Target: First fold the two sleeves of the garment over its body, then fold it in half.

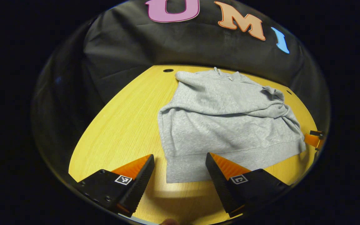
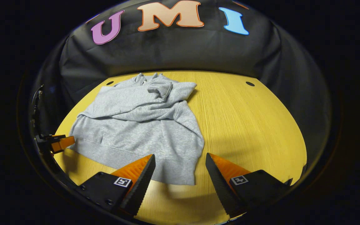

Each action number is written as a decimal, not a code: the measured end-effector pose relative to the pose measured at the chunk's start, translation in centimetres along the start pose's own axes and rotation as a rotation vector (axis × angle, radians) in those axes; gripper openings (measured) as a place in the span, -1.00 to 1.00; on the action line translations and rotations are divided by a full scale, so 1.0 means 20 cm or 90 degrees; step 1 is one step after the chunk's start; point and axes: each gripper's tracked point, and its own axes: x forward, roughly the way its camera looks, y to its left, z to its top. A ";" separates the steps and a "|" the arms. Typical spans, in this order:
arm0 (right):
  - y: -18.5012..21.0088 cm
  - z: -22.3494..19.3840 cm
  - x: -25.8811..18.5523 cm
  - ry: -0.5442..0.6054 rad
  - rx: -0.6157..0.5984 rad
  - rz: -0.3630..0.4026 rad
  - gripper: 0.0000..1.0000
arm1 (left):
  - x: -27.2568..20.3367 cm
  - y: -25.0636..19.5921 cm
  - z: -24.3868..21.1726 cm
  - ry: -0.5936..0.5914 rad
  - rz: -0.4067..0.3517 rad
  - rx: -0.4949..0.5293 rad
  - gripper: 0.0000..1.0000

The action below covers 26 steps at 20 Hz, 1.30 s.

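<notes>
The grey hoodie (image 1: 227,125) is lying on the yellow surface (image 1: 123,125), sleeves folded across its body. The left tool (image 1: 180,162) and right tool (image 2: 180,162) are hovering spread, empty, near its hem.

A yellow wooden table (image 2: 255,125) with small dark holes stands before a black cloth wall (image 2: 173,53)

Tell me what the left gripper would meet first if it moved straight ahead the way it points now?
Most likely the hoodie's hem, its near corner lying between the open left gripper fingers on the table. Depth is unclear.
</notes>
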 end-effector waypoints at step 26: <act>0.14 -0.15 0.11 0.127 0.103 0.126 -0.81 | 0.05 -0.17 0.05 0.014 -0.094 -0.057 -0.94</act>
